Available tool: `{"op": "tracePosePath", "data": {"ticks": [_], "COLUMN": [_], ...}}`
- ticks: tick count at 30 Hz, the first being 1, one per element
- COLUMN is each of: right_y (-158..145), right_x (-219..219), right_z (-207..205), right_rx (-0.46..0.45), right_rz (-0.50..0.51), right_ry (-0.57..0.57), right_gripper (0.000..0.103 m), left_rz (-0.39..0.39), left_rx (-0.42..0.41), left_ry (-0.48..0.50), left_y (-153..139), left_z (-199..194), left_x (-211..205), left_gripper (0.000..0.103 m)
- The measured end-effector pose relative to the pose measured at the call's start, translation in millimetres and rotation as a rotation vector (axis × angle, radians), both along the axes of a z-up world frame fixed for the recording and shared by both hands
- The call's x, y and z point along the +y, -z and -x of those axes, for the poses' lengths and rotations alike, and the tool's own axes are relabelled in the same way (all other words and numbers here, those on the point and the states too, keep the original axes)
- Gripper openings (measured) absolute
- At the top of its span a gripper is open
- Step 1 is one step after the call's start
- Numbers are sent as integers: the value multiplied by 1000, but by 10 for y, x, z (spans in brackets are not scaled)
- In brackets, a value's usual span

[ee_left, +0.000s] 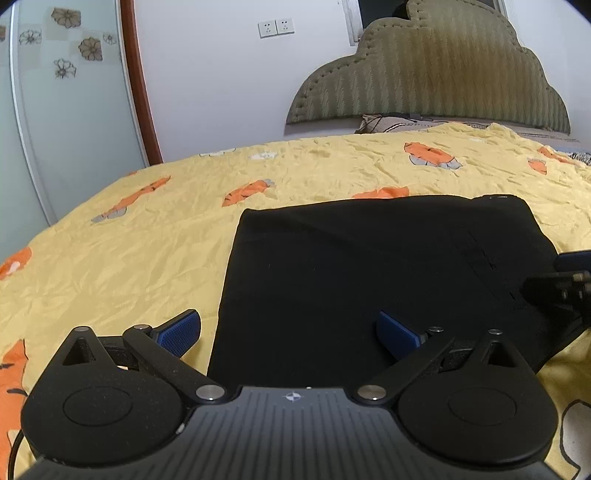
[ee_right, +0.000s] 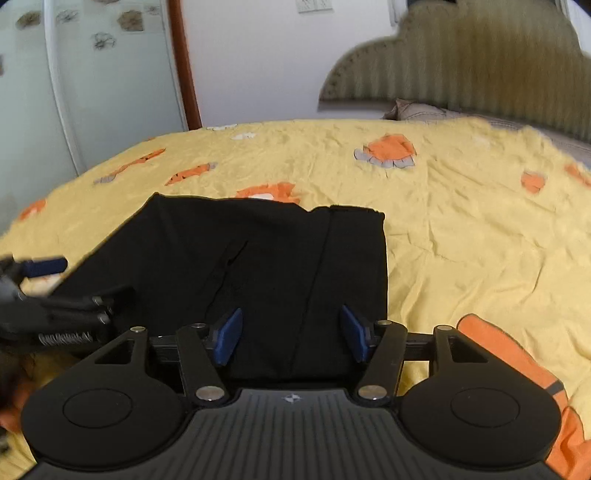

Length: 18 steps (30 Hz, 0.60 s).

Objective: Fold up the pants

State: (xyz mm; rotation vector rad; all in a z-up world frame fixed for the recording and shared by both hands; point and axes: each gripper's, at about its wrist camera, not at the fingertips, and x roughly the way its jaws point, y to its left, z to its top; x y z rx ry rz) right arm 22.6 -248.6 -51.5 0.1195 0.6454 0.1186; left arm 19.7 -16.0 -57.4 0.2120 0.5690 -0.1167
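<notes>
The black pants (ee_left: 369, 266) lie folded into a flat rectangle on the yellow bedspread (ee_left: 147, 236); they also show in the right wrist view (ee_right: 266, 258). My left gripper (ee_left: 288, 336) is open and empty over the near left edge of the pants, its left finger over the bedspread. My right gripper (ee_right: 291, 334) is open and empty over the near right part of the pants. The right gripper shows at the right edge of the left wrist view (ee_left: 565, 284). The left gripper shows at the left of the right wrist view (ee_right: 48, 295).
The bedspread (ee_right: 461, 229) has orange cartoon prints and wrinkles. A padded green headboard (ee_left: 424, 74) and a pillow (ee_left: 384, 123) stand at the far end. A glass wardrobe door (ee_left: 66, 110) with flower prints and a wall socket (ee_left: 276, 27) are behind the bed.
</notes>
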Motion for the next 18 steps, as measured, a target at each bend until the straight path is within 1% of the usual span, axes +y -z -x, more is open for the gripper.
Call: {"op": "tracePosePath", "data": {"ticks": [3,4,7,9,10,11,12,14,15,16,17,18], "right_y": [-9,-41,-189,-263,-276,-269,-244,-162,-121,-90,-75,-82], "right_x": [62,36,-106,-194,-206,-194,-166,-124,-122,-151,-203,-253], "right_z": [78,92,43,-85,-191,-300,-410,-618,-695,-750,-800,-822], "right_rx": [7,11,-18,-31,-15,7,22,71,80,77,88,90], "right_rz": [76,75,2,-17,-10,7,36,86,101,98,81,62], "right_ry": [-44,-46,-38,-41,-71,-120,-154,-164,-176,-168,-145,-127], "right_gripper": [59,59,59,60,65,68,68,69,71,79,80,80], "left_rz": [38,49,74,66,62,52,37,-15,-34,-9,12,16], "left_rx": [26,33,48,59,63,77,107,219,264,246,224,222], "left_ry": [9,9,44,61,59,62,69,94,90,79,69,70], "left_y": [-47,-88,-245,-347,-382,-396,-385,-255,-173,-152,-176,-212], "left_z": [-4,-14,-122,-253,-323,-397,-481,-653,-696,-662,-613,-603], "left_x": [82,100,63,-6,-46,-85,-129,-227,-250,-220,-189,-187], "left_gripper": [103,102,102,103,103,103,103,103,102,102,102,102]}}
